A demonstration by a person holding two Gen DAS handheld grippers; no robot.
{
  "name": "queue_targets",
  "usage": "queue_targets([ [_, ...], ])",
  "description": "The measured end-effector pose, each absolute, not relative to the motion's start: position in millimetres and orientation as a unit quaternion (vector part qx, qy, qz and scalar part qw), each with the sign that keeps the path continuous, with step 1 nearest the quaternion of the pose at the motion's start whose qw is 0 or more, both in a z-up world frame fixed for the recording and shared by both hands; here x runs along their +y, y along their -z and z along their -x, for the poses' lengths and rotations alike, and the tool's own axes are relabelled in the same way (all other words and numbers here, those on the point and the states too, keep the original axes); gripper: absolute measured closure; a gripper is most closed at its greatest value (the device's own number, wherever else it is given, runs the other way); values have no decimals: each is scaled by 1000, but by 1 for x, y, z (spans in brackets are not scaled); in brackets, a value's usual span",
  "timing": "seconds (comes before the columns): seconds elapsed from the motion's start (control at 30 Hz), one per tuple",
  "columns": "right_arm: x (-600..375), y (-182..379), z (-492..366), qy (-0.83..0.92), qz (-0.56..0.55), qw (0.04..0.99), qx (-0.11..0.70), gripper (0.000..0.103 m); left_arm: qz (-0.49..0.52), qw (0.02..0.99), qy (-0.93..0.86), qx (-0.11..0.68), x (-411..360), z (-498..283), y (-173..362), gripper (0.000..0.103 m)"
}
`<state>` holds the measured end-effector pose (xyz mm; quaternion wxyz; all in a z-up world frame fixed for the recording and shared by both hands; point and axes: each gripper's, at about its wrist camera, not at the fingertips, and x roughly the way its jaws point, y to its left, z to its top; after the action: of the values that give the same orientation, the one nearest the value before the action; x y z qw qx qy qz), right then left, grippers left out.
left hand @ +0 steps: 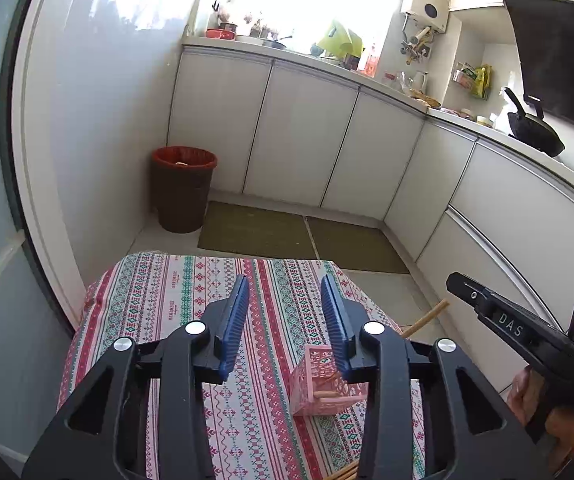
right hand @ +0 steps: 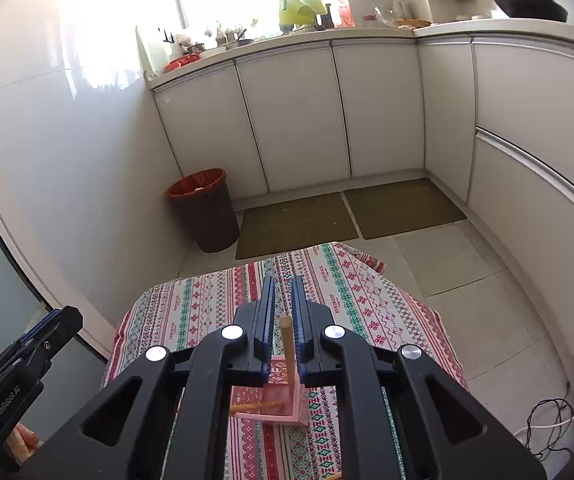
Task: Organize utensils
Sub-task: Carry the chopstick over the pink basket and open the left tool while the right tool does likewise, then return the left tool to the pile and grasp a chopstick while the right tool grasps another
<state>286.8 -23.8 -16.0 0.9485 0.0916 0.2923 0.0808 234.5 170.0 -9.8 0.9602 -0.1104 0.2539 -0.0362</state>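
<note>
A pink perforated basket (left hand: 323, 384) stands on the patterned tablecloth (left hand: 175, 304), with wooden chopsticks lying in it. My left gripper (left hand: 285, 316) is open and empty, hovering above the table to the left of the basket. My right gripper (right hand: 283, 312) is shut on a wooden chopstick (right hand: 288, 356), which points down into the pink basket (right hand: 275, 398). The top end of that chopstick (left hand: 427, 318) shows in the left wrist view beside the right gripper. More chopsticks (left hand: 345, 472) lie at the table's near edge.
White kitchen cabinets (right hand: 299, 120) line the back and right. A dark waste bin with a red liner (left hand: 183, 190) stands on the floor by the wall. Two brown mats (right hand: 351, 216) lie beyond the table. Cables (right hand: 547, 424) lie on the floor at right.
</note>
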Motion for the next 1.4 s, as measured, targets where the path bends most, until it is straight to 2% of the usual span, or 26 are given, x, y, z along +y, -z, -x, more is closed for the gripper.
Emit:
queue_targets([
  [0.17, -23, 13, -271, -71, -75, 952, 289, 85, 95, 961, 44, 257, 160, -228, 8, 61],
  [0.27, -24, 13, -258, -60, -62, 954, 287, 77, 86, 960, 45, 262, 155, -223, 9, 57],
  [0.4, -29, 15, -239, -44, -53, 958, 280, 53, 70, 961, 44, 263, 148, -213, 12, 44],
  [0.57, -40, 25, -222, -19, -54, 956, 288, 39, 59, 957, 50, 280, 141, -204, 22, 39],
  [0.67, -46, 30, -212, -1, -50, 955, 292, 26, 52, 956, 54, 284, 136, -197, 27, 29],
  [0.73, -54, 33, -203, 9, -54, 956, 288, 16, 51, 954, 56, 289, 134, -192, 30, 13],
  [0.8, -64, 38, -194, 20, -56, 956, 289, 14, 51, 951, 60, 299, 131, -187, 34, 7],
  [0.93, -94, 54, -179, 42, -74, 943, 322, 11, 35, 936, 88, 339, 117, -183, 48, 7],
  [1.23, -163, 110, -159, 62, -190, 871, 448, 11, -44, 871, 163, 462, 50, -189, 111, 7],
  [1.4, -181, 130, -159, 57, -224, 847, 479, 11, -77, 840, 172, 508, 21, -204, 148, 7],
])
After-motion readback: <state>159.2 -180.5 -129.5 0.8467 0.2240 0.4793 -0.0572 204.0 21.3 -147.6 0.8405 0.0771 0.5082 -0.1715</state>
